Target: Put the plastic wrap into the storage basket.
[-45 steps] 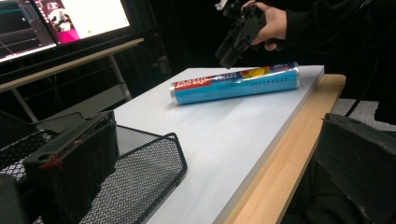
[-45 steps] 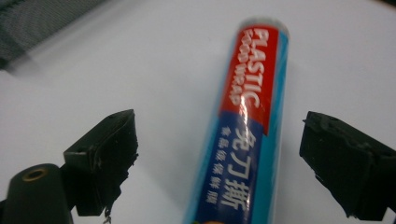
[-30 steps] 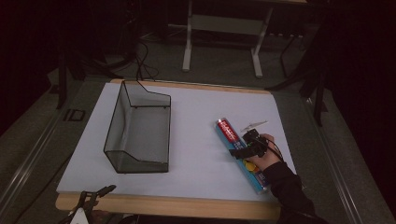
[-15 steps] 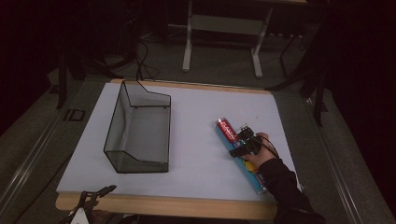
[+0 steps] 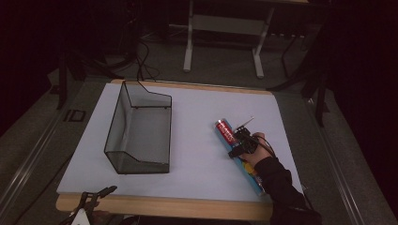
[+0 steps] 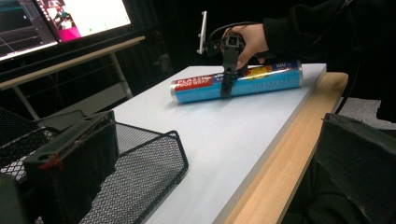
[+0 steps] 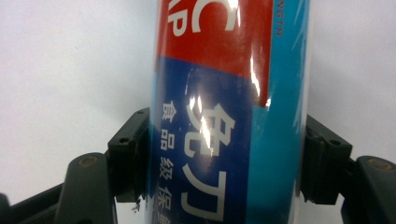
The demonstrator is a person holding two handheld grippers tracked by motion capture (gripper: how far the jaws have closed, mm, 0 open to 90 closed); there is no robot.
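Food wrap in a blue roll (image 5: 233,143) with a red end is seen lying flat on the white tabletop (image 5: 197,140), at about four o'clock from the table's middle, its red end pointing toward ten o'clock. The roll is straddled by the right gripper (image 5: 241,145), whose two black jaws are pressed against its opposite sides in the right gripper view (image 7: 224,163); the roll is thus clamped, though it rests on the surface. The gripper is held from above by the person's right hand (image 5: 257,152), a dark sleeve trailing toward five o'clock. A black wire-mesh basket (image 5: 141,129) is set well apart, at nine o'clock from the roll. At the near wooden edge (image 5: 164,206), around seven o'clock, the left gripper (image 5: 91,199) is seen, its jaws spread with nothing between them.
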